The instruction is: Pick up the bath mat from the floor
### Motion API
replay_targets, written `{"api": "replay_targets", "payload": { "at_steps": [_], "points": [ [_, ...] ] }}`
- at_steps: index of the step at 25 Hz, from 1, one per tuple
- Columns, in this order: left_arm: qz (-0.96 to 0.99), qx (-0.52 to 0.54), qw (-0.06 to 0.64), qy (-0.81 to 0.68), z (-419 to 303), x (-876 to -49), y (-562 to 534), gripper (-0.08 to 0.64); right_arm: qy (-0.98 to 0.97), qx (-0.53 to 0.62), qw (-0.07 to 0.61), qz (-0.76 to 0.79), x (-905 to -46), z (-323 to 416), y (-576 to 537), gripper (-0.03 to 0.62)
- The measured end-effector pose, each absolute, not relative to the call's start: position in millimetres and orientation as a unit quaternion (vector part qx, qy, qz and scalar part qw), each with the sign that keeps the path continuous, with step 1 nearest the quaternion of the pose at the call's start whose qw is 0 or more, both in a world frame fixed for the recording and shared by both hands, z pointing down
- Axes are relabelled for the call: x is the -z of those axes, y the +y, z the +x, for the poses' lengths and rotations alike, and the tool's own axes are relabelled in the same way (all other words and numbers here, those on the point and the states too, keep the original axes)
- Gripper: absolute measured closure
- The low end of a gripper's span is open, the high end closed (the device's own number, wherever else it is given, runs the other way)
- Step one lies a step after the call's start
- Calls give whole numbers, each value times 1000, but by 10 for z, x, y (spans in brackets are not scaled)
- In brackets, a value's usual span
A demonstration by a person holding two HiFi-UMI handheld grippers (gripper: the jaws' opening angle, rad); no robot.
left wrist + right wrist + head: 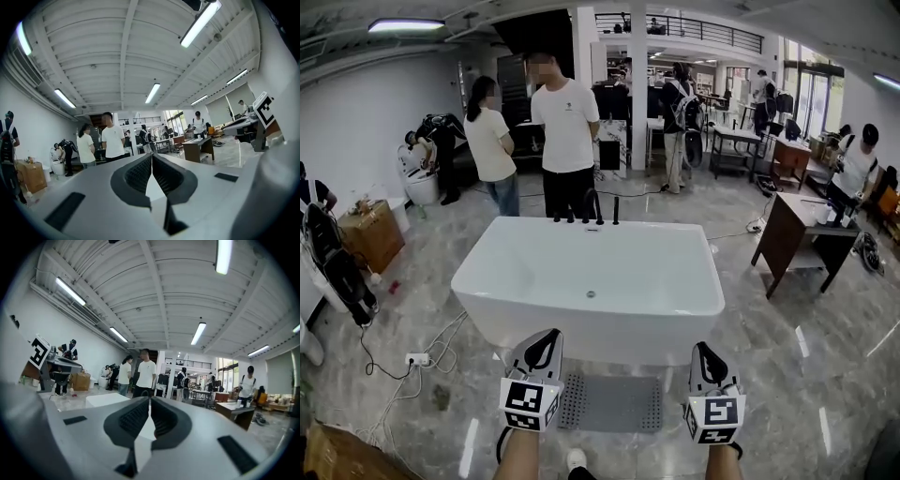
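Grey bath mat (609, 401) lies flat on the pale glossy floor (787, 375), just in front of the near wall of the white bathtub (581, 333), and in the head view it sits between the two grippers. The left gripper (546, 342) is clenched on nothing, its ribbed pads pressed together with only the room beyond them; the right gripper (706, 353) is likewise clenched and empty. Both are held up and point forward over the tub, not down at the mat, so the step in hand looks like the reach.

To do it well, I would tip both grippers down towards the floor and part the jaws before they arrive; one jaw should then slide under a free edge, since a mat lying flush gives nothing to pinch from above. Taking the two short ends at once should keep it from folding or dragging.

The mat is rectangular and thin, with a dotted, perforated-looking band along its left side and a smoother middle; its left edge is partly hidden behind the left gripper.
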State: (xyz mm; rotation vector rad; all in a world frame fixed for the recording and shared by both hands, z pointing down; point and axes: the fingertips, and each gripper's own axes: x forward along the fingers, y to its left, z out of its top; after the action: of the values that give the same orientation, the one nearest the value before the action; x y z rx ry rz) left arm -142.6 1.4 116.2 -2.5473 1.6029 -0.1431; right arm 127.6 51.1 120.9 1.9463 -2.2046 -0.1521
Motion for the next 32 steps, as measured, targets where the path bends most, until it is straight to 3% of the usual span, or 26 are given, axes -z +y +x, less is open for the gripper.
{"api": "replay_targets", "payload": {
  "at_steps": [17, 32],
  "points": [
    [-863, 53, 51, 499, -2063, -1404, -1341, 546, -704, 35, 108, 701, -1334, 800, -676, 569],
    [-848, 64, 58, 523, -1661, -1356, -1399, 546, -739, 22, 110, 665, -1445, 1213, -975, 569]
  ]
}}
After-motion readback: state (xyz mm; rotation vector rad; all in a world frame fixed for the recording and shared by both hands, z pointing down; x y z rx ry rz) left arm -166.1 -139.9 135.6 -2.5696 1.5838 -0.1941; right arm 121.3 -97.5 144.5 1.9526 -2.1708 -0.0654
